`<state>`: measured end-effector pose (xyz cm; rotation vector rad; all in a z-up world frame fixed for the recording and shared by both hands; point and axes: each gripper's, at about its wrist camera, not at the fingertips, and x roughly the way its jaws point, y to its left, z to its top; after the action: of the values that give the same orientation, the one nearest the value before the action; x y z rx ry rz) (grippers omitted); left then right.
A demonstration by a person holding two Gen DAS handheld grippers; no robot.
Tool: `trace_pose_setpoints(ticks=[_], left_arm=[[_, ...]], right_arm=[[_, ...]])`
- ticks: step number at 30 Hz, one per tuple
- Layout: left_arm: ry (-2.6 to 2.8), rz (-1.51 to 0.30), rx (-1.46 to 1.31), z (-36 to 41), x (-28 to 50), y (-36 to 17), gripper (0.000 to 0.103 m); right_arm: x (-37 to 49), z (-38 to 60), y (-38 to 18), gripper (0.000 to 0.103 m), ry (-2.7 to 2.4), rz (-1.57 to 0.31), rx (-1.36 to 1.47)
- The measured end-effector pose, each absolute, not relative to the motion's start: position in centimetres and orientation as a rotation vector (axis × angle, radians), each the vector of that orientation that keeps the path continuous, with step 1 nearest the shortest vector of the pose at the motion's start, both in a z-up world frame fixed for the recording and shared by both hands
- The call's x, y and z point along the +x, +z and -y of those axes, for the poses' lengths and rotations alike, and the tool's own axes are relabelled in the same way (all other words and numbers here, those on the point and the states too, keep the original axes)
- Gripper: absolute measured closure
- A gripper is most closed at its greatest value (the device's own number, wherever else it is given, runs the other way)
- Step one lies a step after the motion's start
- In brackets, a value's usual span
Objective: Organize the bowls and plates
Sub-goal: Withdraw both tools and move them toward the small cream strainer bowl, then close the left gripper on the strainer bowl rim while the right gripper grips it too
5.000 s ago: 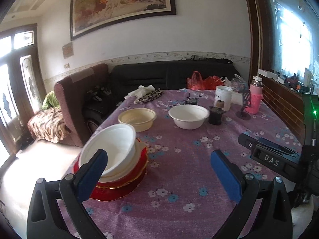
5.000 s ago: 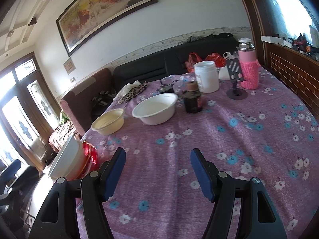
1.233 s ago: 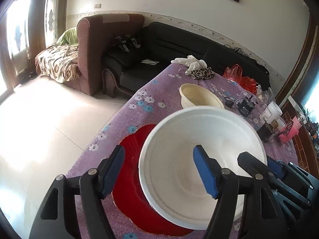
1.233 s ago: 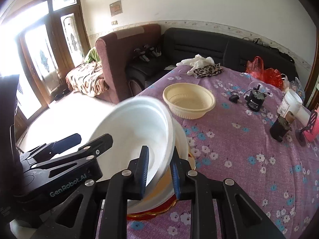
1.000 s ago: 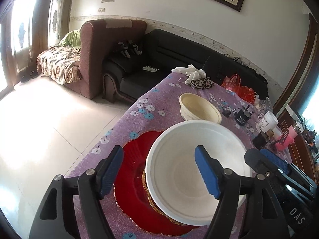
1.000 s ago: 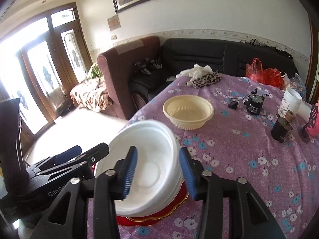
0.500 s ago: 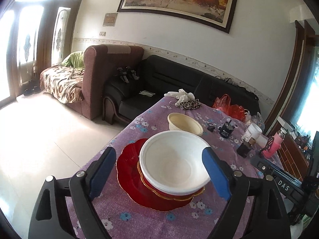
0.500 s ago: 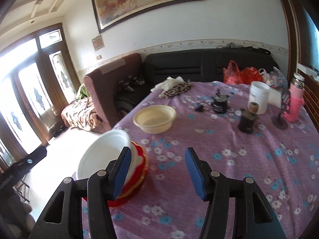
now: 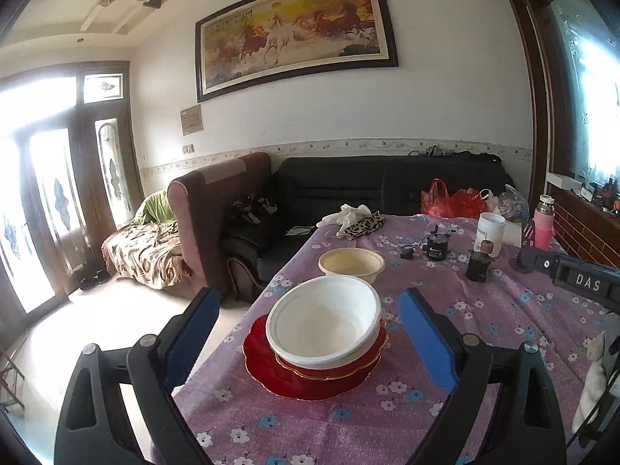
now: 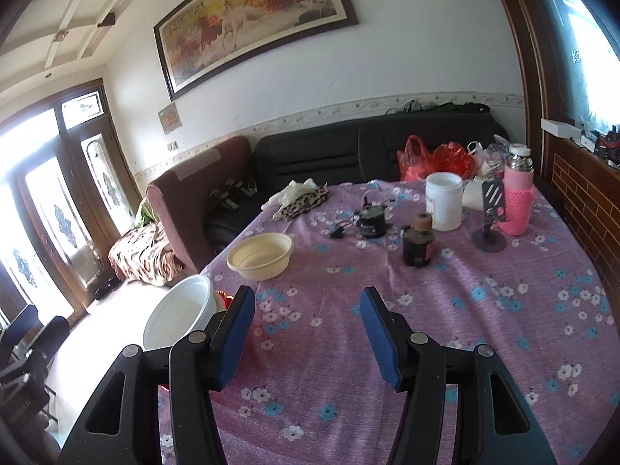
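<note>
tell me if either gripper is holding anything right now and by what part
Nothing is held. The left gripper and right gripper are both open, and the white bowl sits free on the red plates.

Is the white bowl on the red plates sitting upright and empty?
Yes: the white bowl rests upright, mouth up, on the red plates; its inside shows bare white.

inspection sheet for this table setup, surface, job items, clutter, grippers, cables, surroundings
surface: purple floral tablecloth.
job's things: white bowl stacked on red plates; cream bowl apart behind.
clutter: white jar, pink bottle, dark jar, leopard pouch.
grippers: left gripper open, empty; right gripper open, empty.
cables: thin cord by black device.
surroundings: black sofa, maroon armchair, horse painting.
</note>
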<state>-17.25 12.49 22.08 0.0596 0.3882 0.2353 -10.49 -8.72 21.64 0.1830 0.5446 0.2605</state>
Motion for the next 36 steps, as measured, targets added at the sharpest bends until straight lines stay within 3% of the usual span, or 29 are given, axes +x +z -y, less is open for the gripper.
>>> trace_pose_setpoints(ticks=[4, 13, 19, 26, 30, 36], left_arm=[[0.236, -0.381, 0.073, -12.0, -17.7, 22.5, 0.009], [0.201, -0.402, 0.124, -11.9, -17.6, 23.3, 0.009], [0.027, -0.466, 0.082, -15.5, -15.5, 31.0, 0.009], [0.003, -0.597, 0.089, -19.9, -4.8, 37.7, 0.005], [0.010, -0.711, 0.028, -22.6, 4.0, 35.1, 0.005], [0.017, -0.855, -0.100, -26.0, 14.8, 25.3, 0.005]], right_arm=[[-11.5, 10.1, 23.2, 0.036, 0.248, -0.515, 0.188], [-10.6, 10.3, 26.1, 0.035, 0.235, -0.515, 0.166], [-8.0, 9.4, 34.0, 0.035, 0.211, -0.469, 0.086], [0.4, 7.1, 39.8, 0.032, 0.184, -0.549, 0.043], [8.2, 4.6, 37.7, 0.032, 0.196, -0.670, 0.070], [17.5, 1.7, 27.2, 0.032, 0.277, -0.870, 0.187]])
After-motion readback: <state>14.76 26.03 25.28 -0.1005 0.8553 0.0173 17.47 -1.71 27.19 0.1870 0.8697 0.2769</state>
